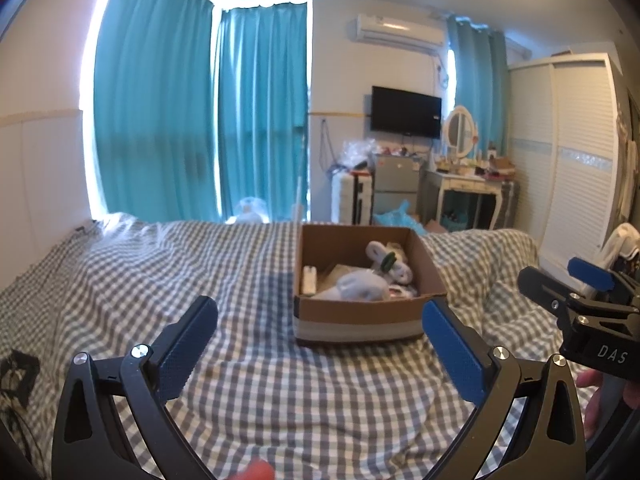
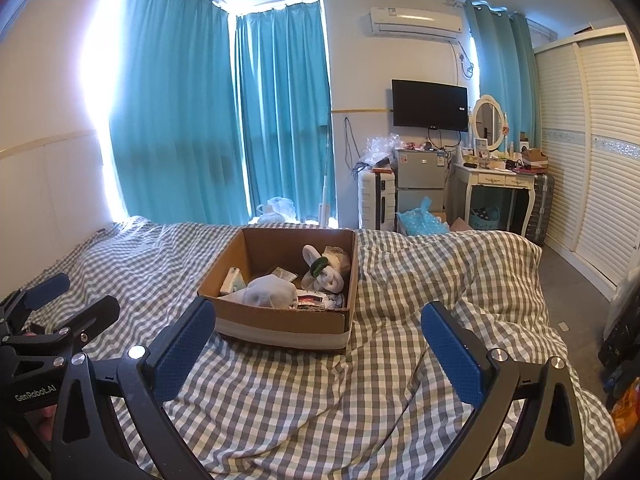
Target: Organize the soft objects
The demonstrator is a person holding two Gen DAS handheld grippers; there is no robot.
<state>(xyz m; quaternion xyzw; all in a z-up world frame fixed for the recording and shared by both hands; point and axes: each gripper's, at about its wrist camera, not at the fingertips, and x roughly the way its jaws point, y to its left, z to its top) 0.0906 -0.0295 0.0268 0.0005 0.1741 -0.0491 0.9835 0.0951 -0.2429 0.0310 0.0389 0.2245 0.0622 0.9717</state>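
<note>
Both grippers are hanging wide apart and gripping nothing: the left gripper (image 1: 320, 328) is spreading its 2 blue pads over bare checked cloth, and the right gripper (image 2: 318, 330) is doing just the same beside it. Moving outward, the checked bedspread (image 2: 420, 280) is lying rumpled under both tools, and no loose soft thing is showing on it within reach.

Further out, 1 cardboard box (image 2: 280, 324) is sitting on the bed, ahead of both grippers and a little right of the left one. Inside, the soft objects are piling up: 1 white bundle (image 2: 266, 290) near the front, 1 pale rolled cloth (image 2: 326, 270) with a green band at the back right, plus a few flat packets that I cannot tell apart.

Judging by that, the gathering is looking close to finished; anything left is lying outside these views.
</note>
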